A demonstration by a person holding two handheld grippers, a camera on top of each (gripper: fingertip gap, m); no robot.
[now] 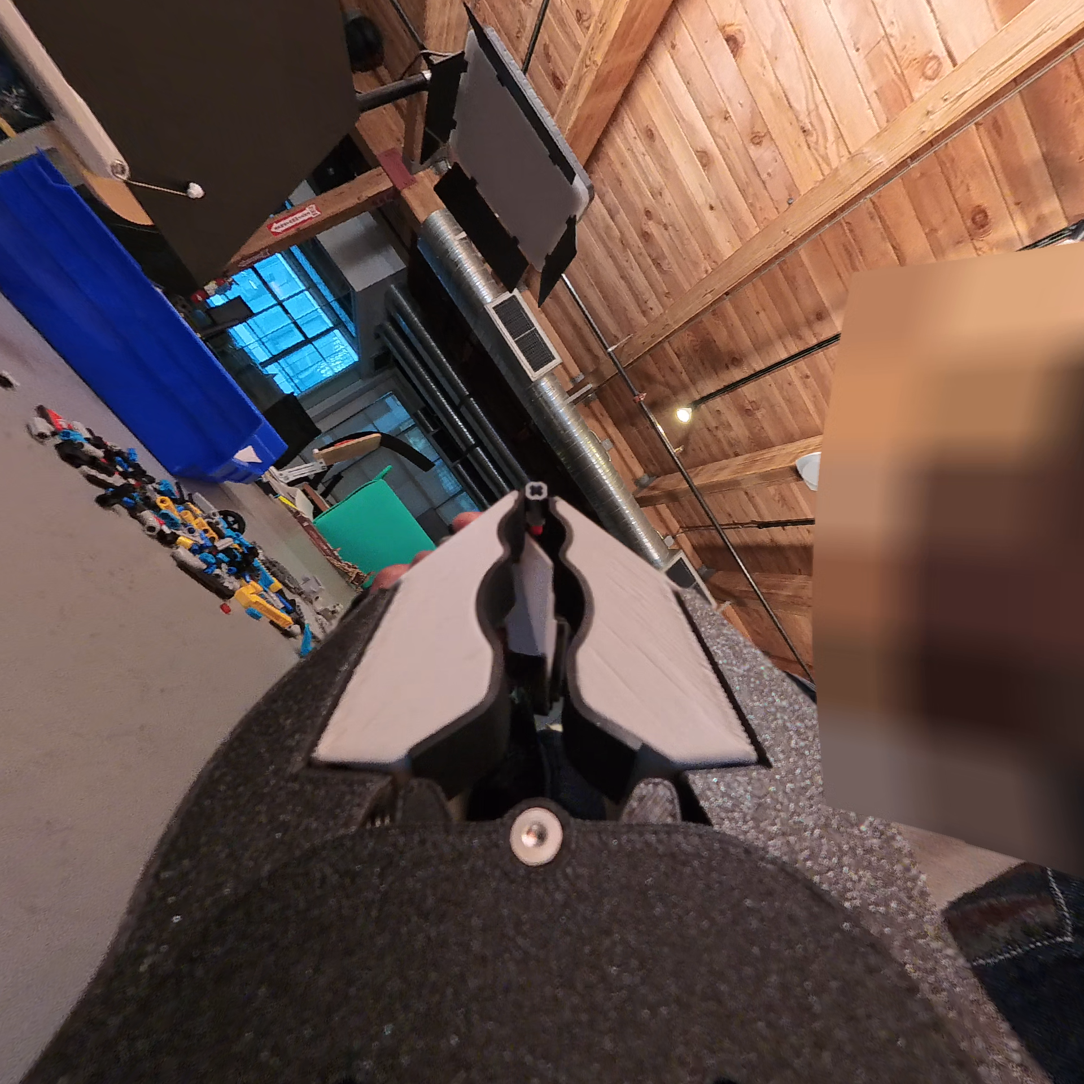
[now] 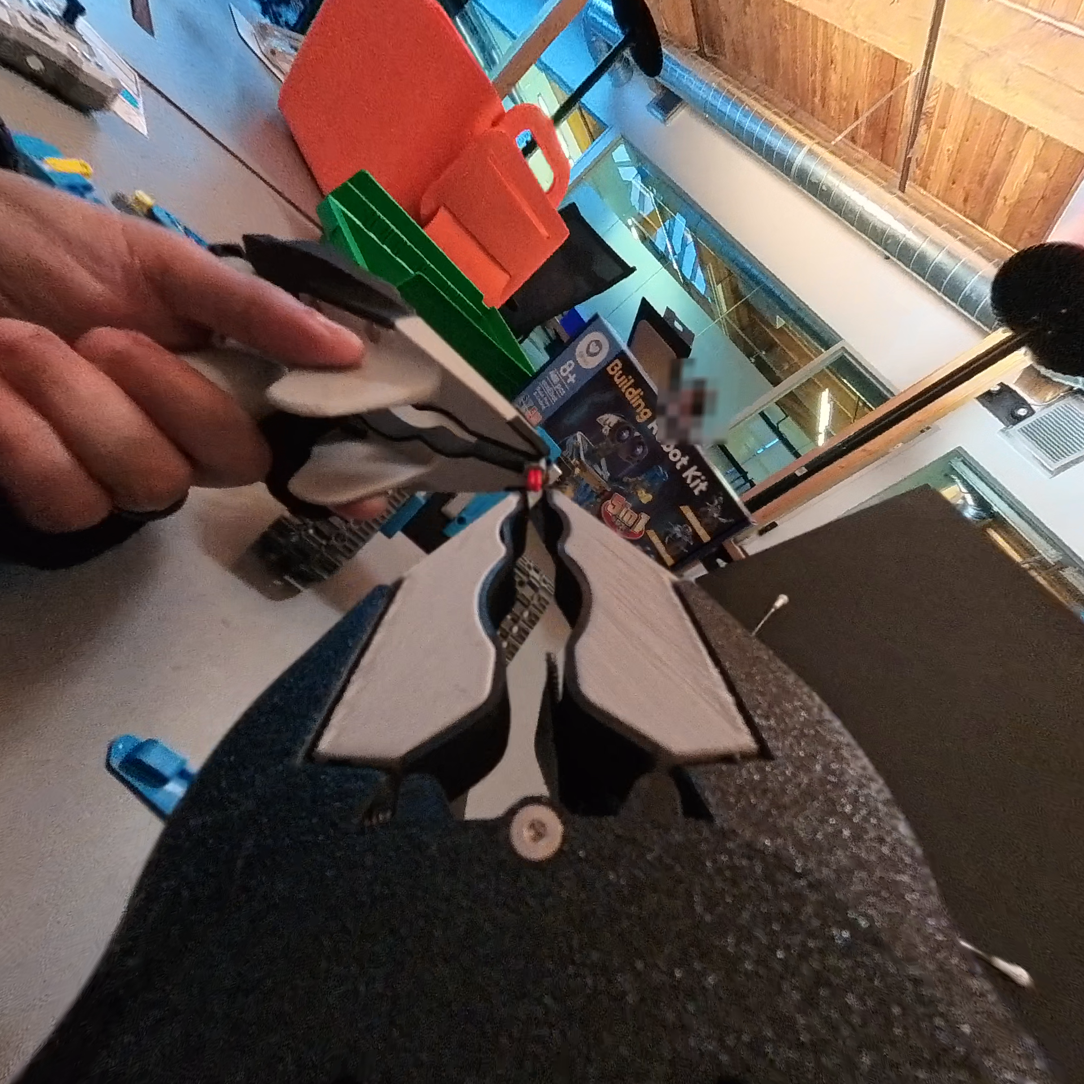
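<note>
Far to the left, a loose pile of small blue, yellow and black building pieces (image 1: 176, 528) lay on the grey table (image 1: 88, 674), with a blue bin (image 1: 117, 328) behind it. My left gripper (image 1: 535, 504) was raised well above all that. Its fingers were drawn almost together, pinching a thin black axle (image 1: 535, 490) whose cross-shaped end stuck out just past the tips, with a red collar (image 1: 535, 531) just behind it in the gap. In the right wrist view my hand (image 2: 117, 363) steadied that gripper from the left. Its tips met those of my right gripper (image 2: 537, 498) at the red collar, above a dark tracked model (image 2: 311, 539) on the table. My right fingers were closed to a narrow slit. I could not tell whether they pinched the axle or only touched it. A printed box (image 2: 633, 469) stood beyond, a black board (image 2: 880, 674) to the right. With so small a part held at the very tips, I judged that even pressure and both grippers in line mattered most, or it could twist or slip.
</note>
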